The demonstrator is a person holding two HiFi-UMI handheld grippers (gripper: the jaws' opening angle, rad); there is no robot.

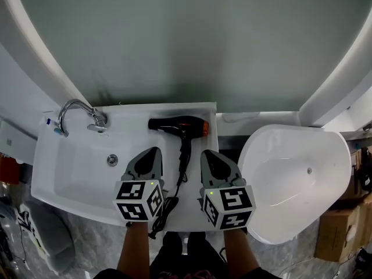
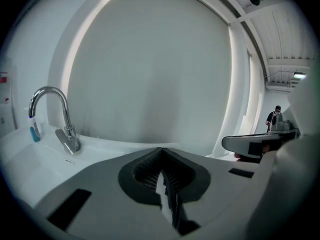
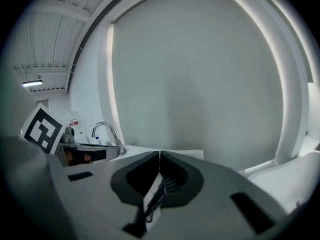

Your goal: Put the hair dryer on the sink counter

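Note:
The black hair dryer (image 1: 181,125) with an orange band lies on its side on the white sink counter (image 1: 195,112), right of the basin, nozzle pointing left. Its black cord (image 1: 172,197) trails toward me and hangs over the front edge. My left gripper (image 1: 154,151) hovers just left of the cord and my right gripper (image 1: 206,154) just right of it, both near the front edge and short of the dryer. In the left gripper view the left gripper (image 2: 161,149) is shut with nothing in it. In the right gripper view the right gripper (image 3: 159,153) is likewise shut and empty.
A chrome faucet (image 1: 75,112) stands at the basin's back left, with the drain (image 1: 112,160) in the basin floor. A large white tub (image 1: 296,179) sits to the right of the sink. A cardboard box (image 1: 340,237) is on the floor at far right.

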